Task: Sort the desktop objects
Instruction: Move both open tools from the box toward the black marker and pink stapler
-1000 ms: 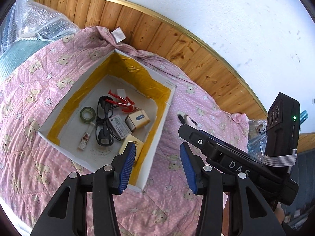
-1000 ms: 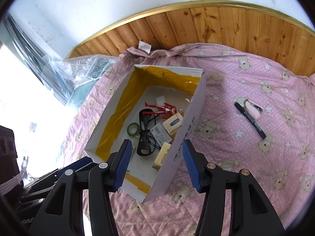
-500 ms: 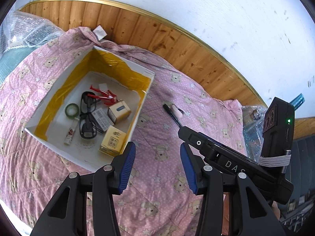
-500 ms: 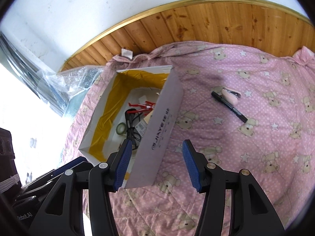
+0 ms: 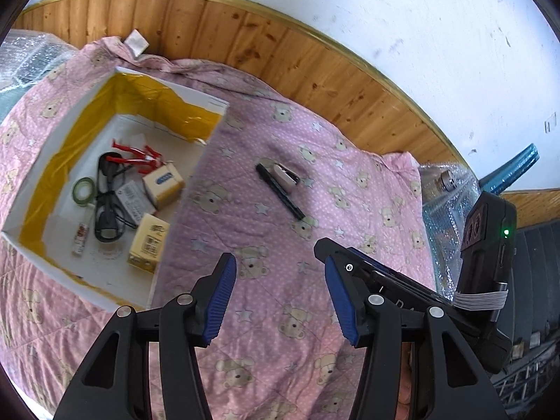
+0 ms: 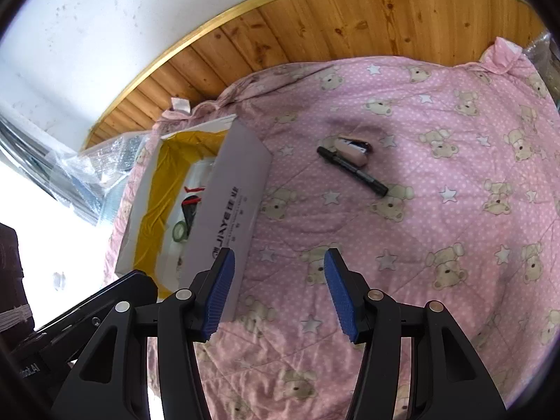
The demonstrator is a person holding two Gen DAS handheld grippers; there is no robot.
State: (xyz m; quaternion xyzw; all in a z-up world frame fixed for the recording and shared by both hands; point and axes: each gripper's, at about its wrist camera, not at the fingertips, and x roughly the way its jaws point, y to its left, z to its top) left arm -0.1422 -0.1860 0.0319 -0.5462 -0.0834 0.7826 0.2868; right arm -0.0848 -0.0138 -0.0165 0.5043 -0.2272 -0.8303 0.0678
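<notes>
A white cardboard box (image 5: 21,189) (image 6: 231,196) lined with yellow tape sits on the left of a pink bear-print quilt (image 5: 280,217) (image 6: 437,210). Inside it lie a red figure (image 5: 134,155), black glasses (image 5: 106,203), a green tape roll (image 5: 84,189), small yellow boxes (image 5: 148,243) and a small tube (image 5: 80,239). A black marker (image 5: 280,190) (image 6: 353,171) and a pink stapler (image 5: 287,177) (image 6: 351,148) lie touching each other on the quilt, right of the box. My left gripper (image 5: 278,290) and right gripper (image 6: 278,287) both hover open and empty above the quilt, short of the marker.
A wooden wall panel (image 5: 245,35) (image 6: 350,17) runs behind the quilt. Bubble wrap (image 5: 444,196) with a blue object (image 5: 514,166) lies at the right edge, more plastic wrap (image 6: 87,168) at the left. The right gripper's body (image 5: 486,245) shows in the left wrist view.
Both grippers have swung rightward from over the box to over the quilt. The marker and stapler now sit nearer the centre of both views. Jaws stayed open.
</notes>
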